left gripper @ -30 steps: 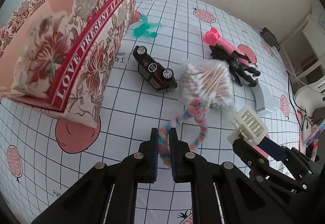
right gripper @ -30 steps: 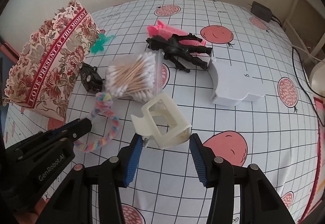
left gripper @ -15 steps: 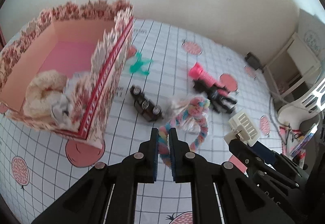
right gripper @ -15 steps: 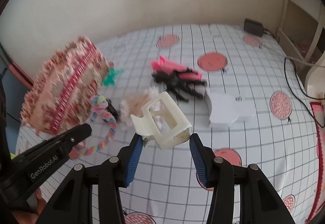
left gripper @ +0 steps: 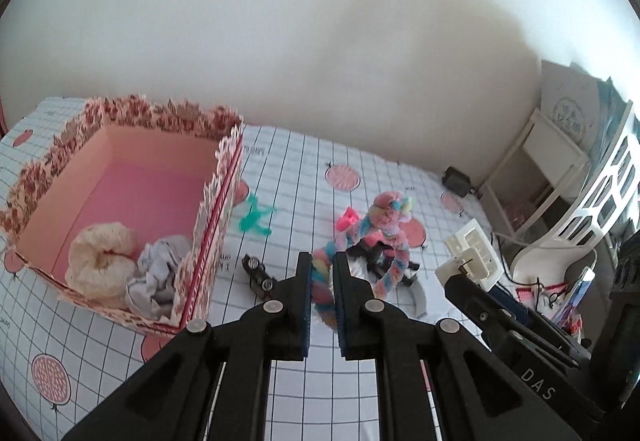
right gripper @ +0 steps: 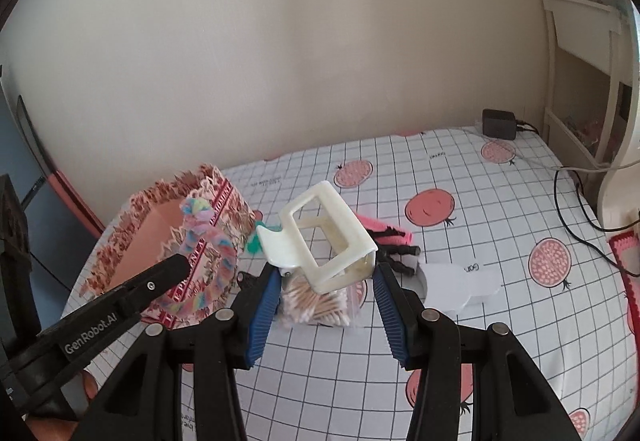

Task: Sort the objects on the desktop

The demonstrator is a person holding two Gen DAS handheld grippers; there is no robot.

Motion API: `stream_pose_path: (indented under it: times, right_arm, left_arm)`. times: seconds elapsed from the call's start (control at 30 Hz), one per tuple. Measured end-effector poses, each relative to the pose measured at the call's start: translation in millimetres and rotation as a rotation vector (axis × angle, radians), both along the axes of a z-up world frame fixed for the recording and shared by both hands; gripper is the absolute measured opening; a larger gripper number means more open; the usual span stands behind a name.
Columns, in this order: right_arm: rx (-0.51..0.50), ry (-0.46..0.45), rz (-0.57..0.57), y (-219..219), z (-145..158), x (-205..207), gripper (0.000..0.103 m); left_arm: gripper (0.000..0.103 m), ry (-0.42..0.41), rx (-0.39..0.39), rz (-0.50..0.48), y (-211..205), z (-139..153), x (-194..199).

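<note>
My left tool [left gripper: 321,281] pinches the rainbow braided ring [left gripper: 382,229], held in the air just right of the floral box [left gripper: 216,241]. My right tool [right gripper: 326,293] grips the cream hair claw [right gripper: 324,237], farther right of that box, above the cotton swab bag [right gripper: 320,305] on the table [right gripper: 500,341].

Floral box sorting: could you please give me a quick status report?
Left gripper shut on rainbow hair tie, lifted. Right gripper shut on cream hair claw, lifted. Floral box open, nothing in the way.
</note>
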State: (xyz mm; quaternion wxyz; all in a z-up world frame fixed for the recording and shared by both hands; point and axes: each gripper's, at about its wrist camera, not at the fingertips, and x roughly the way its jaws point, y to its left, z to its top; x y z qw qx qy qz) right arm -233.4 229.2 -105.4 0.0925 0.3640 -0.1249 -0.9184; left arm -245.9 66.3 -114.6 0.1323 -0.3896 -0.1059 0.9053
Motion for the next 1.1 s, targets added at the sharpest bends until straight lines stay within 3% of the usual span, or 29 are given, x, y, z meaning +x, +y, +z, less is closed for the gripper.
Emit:
stream_pose_path:
  times: [0.3, 0.5, 0.83, 1.1]
  right_arm:
    - [-0.053, 0.026, 0.009, -9, 3, 0, 0.051]
    - [-0.068, 0.006, 0.050, -29, -3, -1, 0.051]
    - [-0.084, 0.050, 0.116, -68, 1, 6, 0.051]
    - [-0.077, 0.082, 0.166, -96, 5, 9, 0.051]
  left_arm:
    - [0.010, 0.061, 0.014, 0.047, -14, 10, -2]
    - [0.010, 0.083, 0.034, 0.095, -32, 14, -4]
    - [0.010, 0.129, 0.072, 0.176, -69, 23, 1]
    - [0.010, 0.158, 0.077, 0.363, -111, 28, 10]
